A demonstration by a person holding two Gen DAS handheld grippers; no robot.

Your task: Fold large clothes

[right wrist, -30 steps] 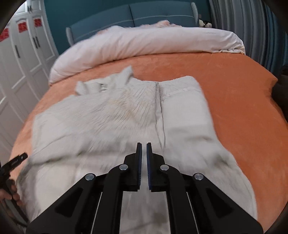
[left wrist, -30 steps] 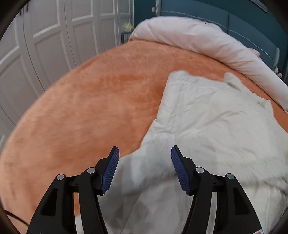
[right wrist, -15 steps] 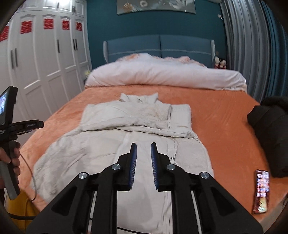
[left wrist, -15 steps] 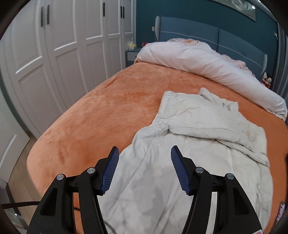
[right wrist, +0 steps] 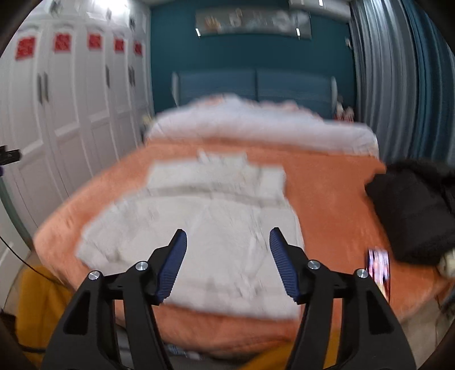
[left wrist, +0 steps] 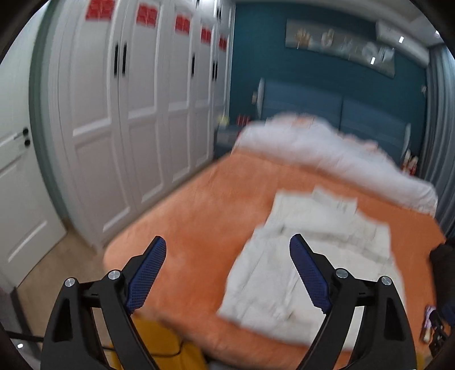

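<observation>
Both wrist views face the headboard from beyond the bed's (right wrist: pixel 327 196) foot.

No legible text in either view; motion blur throughout. Red square decals (right wrist: pixel 61 42) on the upper wardrobe doors (left wrist: pixel 142 119), left of the bed (right wrist: pixel 327 182): markings smeared, unreadable. Framed picture (right wrist: pixel 253 21) above the bed's headboard: no readable lettering. Phone (right wrist: pixel 379 269) at the bed's right edge: screen lit, content illegible.

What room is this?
A bedroom, most likely: a bed with an orange blanket and white duvet, a blue headboard, and white wardrobe doors.
</observation>
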